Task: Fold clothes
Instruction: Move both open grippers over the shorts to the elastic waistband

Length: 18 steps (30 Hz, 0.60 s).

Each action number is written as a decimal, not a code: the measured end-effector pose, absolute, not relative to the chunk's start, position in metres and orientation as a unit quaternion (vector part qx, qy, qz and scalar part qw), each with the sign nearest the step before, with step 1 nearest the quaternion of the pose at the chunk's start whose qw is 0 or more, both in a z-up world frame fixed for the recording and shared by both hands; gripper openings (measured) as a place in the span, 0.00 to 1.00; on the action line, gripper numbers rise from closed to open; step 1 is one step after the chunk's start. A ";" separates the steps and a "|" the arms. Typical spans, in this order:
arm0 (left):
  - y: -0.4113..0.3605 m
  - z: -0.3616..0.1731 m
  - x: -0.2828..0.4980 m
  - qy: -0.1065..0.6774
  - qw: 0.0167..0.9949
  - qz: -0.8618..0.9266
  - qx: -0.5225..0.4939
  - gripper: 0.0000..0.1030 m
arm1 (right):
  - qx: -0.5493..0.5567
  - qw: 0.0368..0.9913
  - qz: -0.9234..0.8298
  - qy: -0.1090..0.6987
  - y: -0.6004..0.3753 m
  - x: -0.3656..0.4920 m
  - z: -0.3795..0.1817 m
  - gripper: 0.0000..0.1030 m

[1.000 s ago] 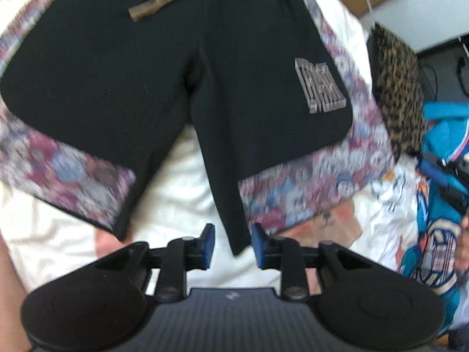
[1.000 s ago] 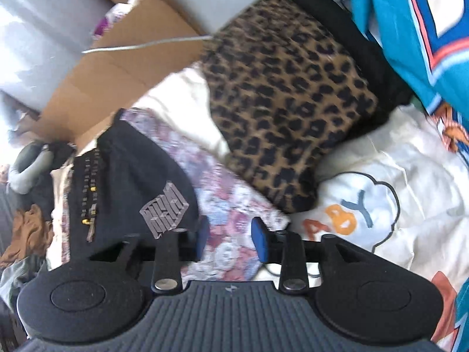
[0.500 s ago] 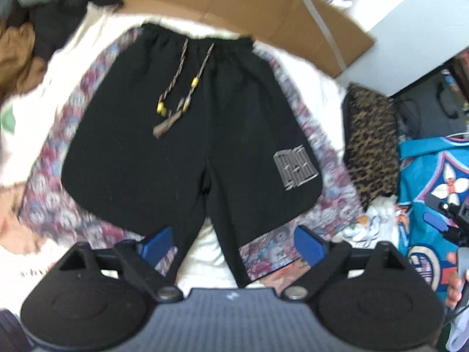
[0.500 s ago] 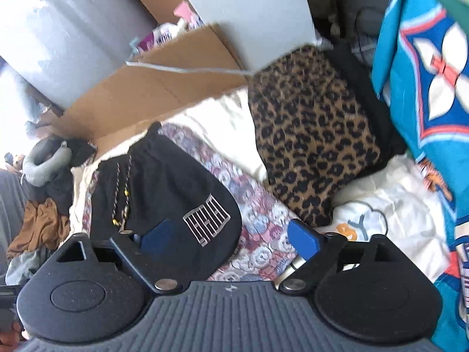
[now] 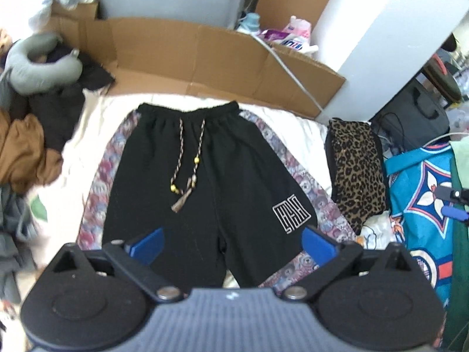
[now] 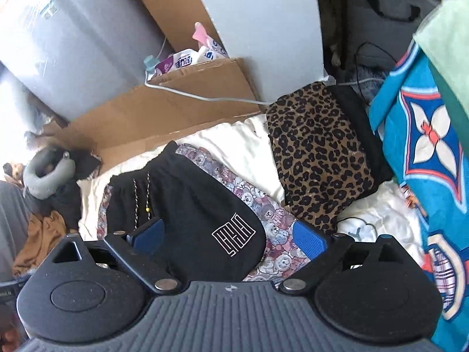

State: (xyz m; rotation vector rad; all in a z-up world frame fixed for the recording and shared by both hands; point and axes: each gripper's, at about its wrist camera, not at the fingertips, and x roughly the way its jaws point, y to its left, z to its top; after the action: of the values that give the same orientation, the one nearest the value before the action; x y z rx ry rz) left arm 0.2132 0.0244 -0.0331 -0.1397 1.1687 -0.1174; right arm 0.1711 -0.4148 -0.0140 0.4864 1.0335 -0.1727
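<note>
Black shorts [image 5: 211,176] with a beaded drawstring and a white logo lie flat on a bear-print cloth [image 5: 99,182] on the bed, waistband at the far side. My left gripper [image 5: 231,242] hangs open above the leg hems, nothing between its blue pads. In the right wrist view the same shorts [image 6: 187,205] lie to the left, and my right gripper [image 6: 227,236] is open above their logo corner, holding nothing. The other gripper [image 5: 451,202] shows at the far right of the left wrist view.
A folded leopard-print garment [image 5: 356,170] lies right of the shorts. A blue patterned bag [image 5: 422,205] stands at the right edge. Brown and dark clothes [image 5: 26,152] and a grey neck pillow [image 5: 44,67] are piled left. Flattened cardboard [image 5: 187,55] lines the far side.
Both grippers went from nearly shut to wide open and pulled back and up from the shorts, so the whole garment now shows.
</note>
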 end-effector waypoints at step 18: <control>0.051 -0.065 0.280 0.525 0.846 -0.019 -0.093 0.99 | 0.113 0.887 -0.054 0.444 -0.357 0.223 -0.085 0.95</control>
State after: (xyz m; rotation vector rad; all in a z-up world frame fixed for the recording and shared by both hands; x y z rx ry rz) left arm 0.2803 0.0511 -0.0654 -0.1954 1.1065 -0.0393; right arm 0.2235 -0.3574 -0.0848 0.2347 0.9222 -0.1120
